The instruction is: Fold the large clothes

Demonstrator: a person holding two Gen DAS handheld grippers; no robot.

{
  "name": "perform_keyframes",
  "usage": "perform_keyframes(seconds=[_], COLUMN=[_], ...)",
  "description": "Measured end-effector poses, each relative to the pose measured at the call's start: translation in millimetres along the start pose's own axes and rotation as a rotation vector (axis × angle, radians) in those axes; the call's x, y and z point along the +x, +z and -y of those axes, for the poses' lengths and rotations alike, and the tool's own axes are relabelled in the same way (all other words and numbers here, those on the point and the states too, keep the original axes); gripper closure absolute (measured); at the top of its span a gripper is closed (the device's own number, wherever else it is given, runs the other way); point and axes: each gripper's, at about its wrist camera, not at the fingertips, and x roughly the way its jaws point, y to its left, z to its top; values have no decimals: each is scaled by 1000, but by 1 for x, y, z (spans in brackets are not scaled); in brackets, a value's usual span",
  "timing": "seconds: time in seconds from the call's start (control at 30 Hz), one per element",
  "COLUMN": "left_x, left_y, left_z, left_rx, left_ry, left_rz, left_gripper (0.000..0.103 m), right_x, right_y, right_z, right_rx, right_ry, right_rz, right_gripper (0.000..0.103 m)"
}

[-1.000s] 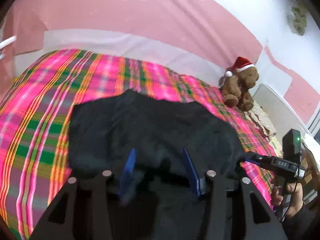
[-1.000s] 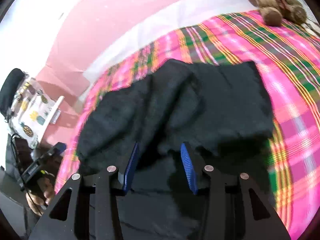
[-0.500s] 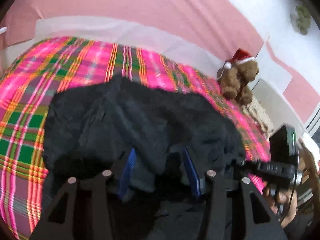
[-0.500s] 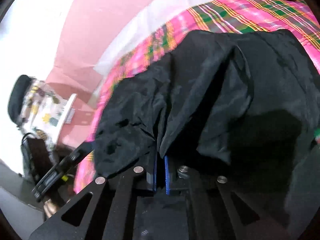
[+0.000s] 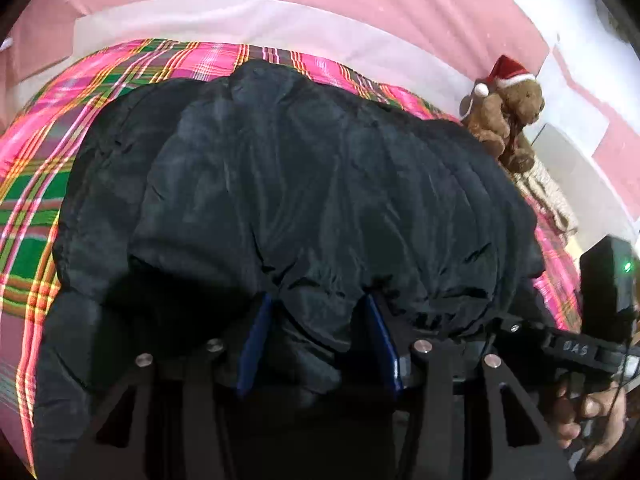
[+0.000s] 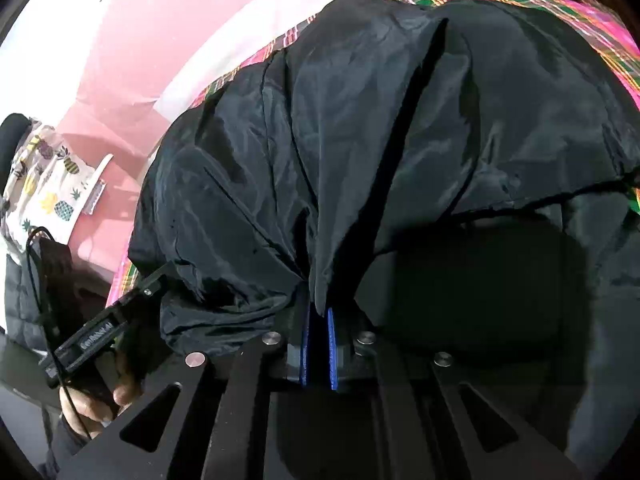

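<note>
A large black garment (image 5: 304, 184) of shiny fabric lies on a pink and green plaid bed cover (image 5: 36, 152); it also fills the right wrist view (image 6: 400, 128). My left gripper (image 5: 316, 312) is open, its blue fingers (image 5: 256, 336) apart with the garment's near hem bunched between and over them. My right gripper (image 6: 319, 314) is shut on a fold of the black garment, which rises in gathered pleats from its blue pads (image 6: 330, 344). The right gripper also shows in the left wrist view (image 5: 576, 348), at the garment's right edge.
A brown teddy bear (image 5: 508, 120) in a red Santa hat sits at the bed's far right corner. A pink and white wall (image 5: 320, 4) runs behind the bed. A pineapple-print cloth (image 6: 48, 184) hangs left of the bed. The plaid cover (image 6: 592, 12) shows far right.
My right gripper has shut on a fold of the garment and lifted it. Both grippers have moved forward over the garment, which now fills both views. The left gripper stays open.
</note>
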Motion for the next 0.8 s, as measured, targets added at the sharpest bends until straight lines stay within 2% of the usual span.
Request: perform_keyframes(seconds=[0.1,0.2,0.3,0.4,0.47,0.53,0.63,0.7,0.8], left_x=[-4,-23,-50,-70,-68,-48,-13,-3,1], left_y=[1,6,14,36,51,58,52,40,31], left_z=[4,6,4,1,-5,-16,-35,-43,-42], left_rx=[5,0,10,10,11,-8,-29,-16,5], left_ry=[15,-4,-31,-32,-3,32,102,96,95], left_rz=[-17,-21,38,121,162,132,49,65,85], left_gripper=[52,52,52,52,52,52,52,52,52], right_x=[-14,-49,-87,-92,-84,-71,-41,-26,-19], right_y=[2,8,21,43,60,71,76,67,55], right_z=[-7,-25,-41,-45,-43,-38,-10,12,27], right_rx=[-13,-68,-186,-221,-232,-248,-208,-172,-155], right_ry=[-25,-36,-94,-143,-167,-210,-288,-275,-252], right_rz=[11,103,217,258,273,264,171,122,138], right_gripper=[90,88,88,88,88,88,88,88,88])
